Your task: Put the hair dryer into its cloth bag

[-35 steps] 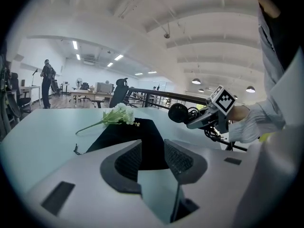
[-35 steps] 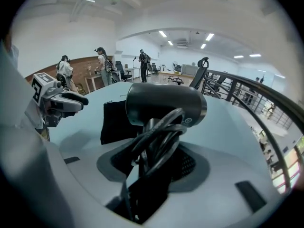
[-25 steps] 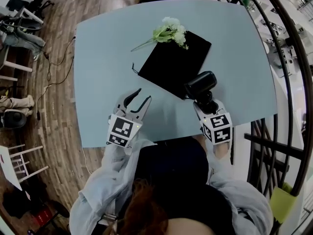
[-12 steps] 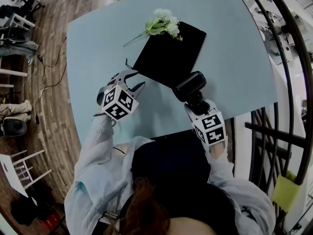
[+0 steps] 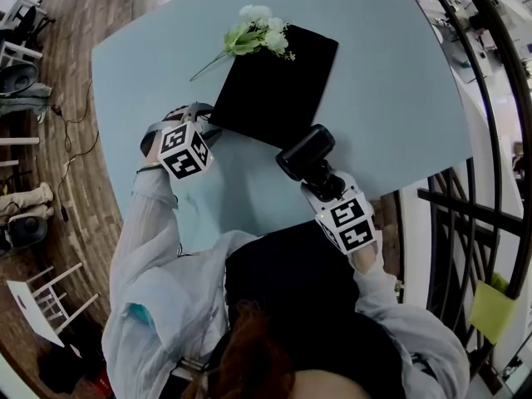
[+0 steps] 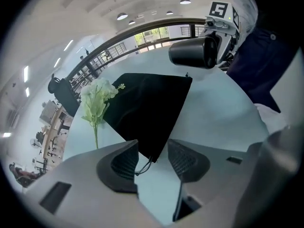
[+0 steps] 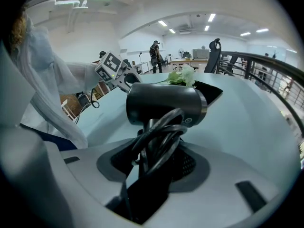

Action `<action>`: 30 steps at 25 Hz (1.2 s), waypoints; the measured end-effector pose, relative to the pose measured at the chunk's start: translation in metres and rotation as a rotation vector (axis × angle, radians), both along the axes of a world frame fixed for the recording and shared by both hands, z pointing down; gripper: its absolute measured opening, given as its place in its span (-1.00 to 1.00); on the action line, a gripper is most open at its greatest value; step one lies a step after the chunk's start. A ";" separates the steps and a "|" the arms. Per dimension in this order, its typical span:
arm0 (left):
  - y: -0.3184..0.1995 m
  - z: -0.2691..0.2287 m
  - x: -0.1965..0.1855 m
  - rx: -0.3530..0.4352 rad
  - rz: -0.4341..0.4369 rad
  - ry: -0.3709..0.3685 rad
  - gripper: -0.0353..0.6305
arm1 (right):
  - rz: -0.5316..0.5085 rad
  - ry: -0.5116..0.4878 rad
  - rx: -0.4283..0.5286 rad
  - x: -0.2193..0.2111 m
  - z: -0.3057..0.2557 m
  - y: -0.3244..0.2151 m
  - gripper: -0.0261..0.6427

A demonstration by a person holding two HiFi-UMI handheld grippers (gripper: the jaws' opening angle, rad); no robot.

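The black cloth bag (image 5: 270, 81) lies flat on the pale blue table (image 5: 391, 98), with a sprig of white flowers (image 5: 253, 32) across its far corner; the left gripper (image 5: 196, 116) is at the bag's near corner, its jaws spread wide and only just opened that far; the corner and its drawstring (image 6: 142, 167) sit between the pads, not pinched; the right gripper (image 7: 154, 160) is clamped on the handle of the hair dryer (image 5: 305, 150), the cord (image 7: 159, 137) looped round that handle; the dryer is outside the bag, right by its near edge.
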State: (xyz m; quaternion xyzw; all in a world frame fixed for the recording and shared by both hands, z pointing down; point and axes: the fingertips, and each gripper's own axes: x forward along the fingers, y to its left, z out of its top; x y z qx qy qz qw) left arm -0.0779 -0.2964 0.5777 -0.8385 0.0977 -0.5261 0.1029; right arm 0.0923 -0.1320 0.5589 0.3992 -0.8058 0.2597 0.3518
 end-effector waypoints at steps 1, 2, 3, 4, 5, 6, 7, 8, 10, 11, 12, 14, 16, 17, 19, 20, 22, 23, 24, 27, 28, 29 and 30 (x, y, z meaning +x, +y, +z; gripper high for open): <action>-0.001 0.003 0.001 -0.010 0.016 -0.013 -0.29 | -0.002 0.000 -0.002 -0.001 0.001 -0.001 -0.31; -0.001 0.007 0.003 -0.022 0.030 -0.024 -0.29 | -0.005 0.002 -0.004 -0.002 0.003 -0.002 -0.31; 0.001 0.011 0.005 -0.035 0.042 -0.036 -0.29 | -0.009 0.004 -0.009 -0.003 0.004 -0.001 -0.31; 0.003 0.015 0.007 -0.049 0.052 -0.047 -0.29 | -0.012 0.004 -0.012 -0.003 0.005 -0.001 -0.31; 0.005 0.019 0.009 -0.060 0.060 -0.057 -0.29 | -0.013 0.003 -0.014 -0.002 0.006 0.000 -0.31; 0.006 0.022 0.010 -0.066 0.067 -0.065 -0.31 | -0.012 0.001 -0.013 -0.002 0.006 -0.001 -0.31; 0.006 0.023 0.010 -0.065 0.072 -0.070 -0.36 | -0.009 -0.001 -0.011 -0.002 0.006 -0.002 -0.31; 0.005 0.024 0.009 -0.056 0.077 -0.073 -0.48 | -0.007 -0.002 -0.008 -0.003 0.006 -0.004 -0.31; 0.003 0.024 0.007 -0.038 0.088 -0.075 -0.65 | -0.009 0.001 -0.012 -0.006 0.007 -0.006 -0.31; 0.003 0.024 0.006 -0.036 0.093 -0.077 -0.66 | -0.013 0.003 -0.019 -0.007 0.008 -0.005 -0.31; 0.003 0.025 0.006 -0.036 0.097 -0.078 -0.68 | -0.017 0.004 -0.028 -0.008 0.009 -0.003 -0.31; 0.003 0.024 0.007 -0.031 0.097 -0.078 -0.72 | -0.023 0.004 -0.045 -0.011 0.009 0.000 -0.31; 0.001 0.022 0.009 -0.024 0.085 -0.063 -0.77 | -0.024 0.000 -0.044 -0.012 0.009 0.000 -0.31; 0.000 0.020 0.010 -0.023 0.073 -0.049 -0.79 | -0.022 0.000 -0.038 -0.011 0.009 -0.001 -0.31; -0.004 0.014 0.014 -0.025 0.040 -0.010 -0.80 | -0.022 0.002 -0.029 -0.009 0.010 -0.002 -0.31; -0.005 0.010 0.016 -0.024 0.023 0.011 -0.81 | -0.024 0.000 -0.030 -0.010 0.010 -0.002 -0.31; -0.006 0.001 0.019 -0.009 -0.008 0.058 -0.81 | -0.026 -0.008 -0.024 -0.011 0.008 0.000 -0.31; -0.006 -0.004 0.021 0.002 -0.022 0.084 -0.81 | -0.025 -0.012 -0.013 -0.013 0.006 -0.001 -0.31; -0.005 -0.009 0.023 0.013 -0.036 0.114 -0.82 | -0.026 -0.014 -0.006 -0.014 0.005 -0.001 -0.31; -0.003 -0.024 0.033 0.031 -0.084 0.216 -0.82 | -0.043 -0.012 -0.001 -0.016 0.002 0.003 -0.31; -0.002 -0.029 0.037 0.035 -0.097 0.248 -0.82 | -0.048 -0.012 0.002 -0.017 0.001 0.005 -0.31; -0.001 -0.034 0.040 0.038 -0.107 0.276 -0.82 | -0.055 -0.012 0.002 -0.019 0.000 0.006 -0.31; 0.001 -0.039 0.044 0.041 -0.115 0.300 -0.82 | -0.063 -0.012 -0.002 -0.021 0.000 0.008 -0.31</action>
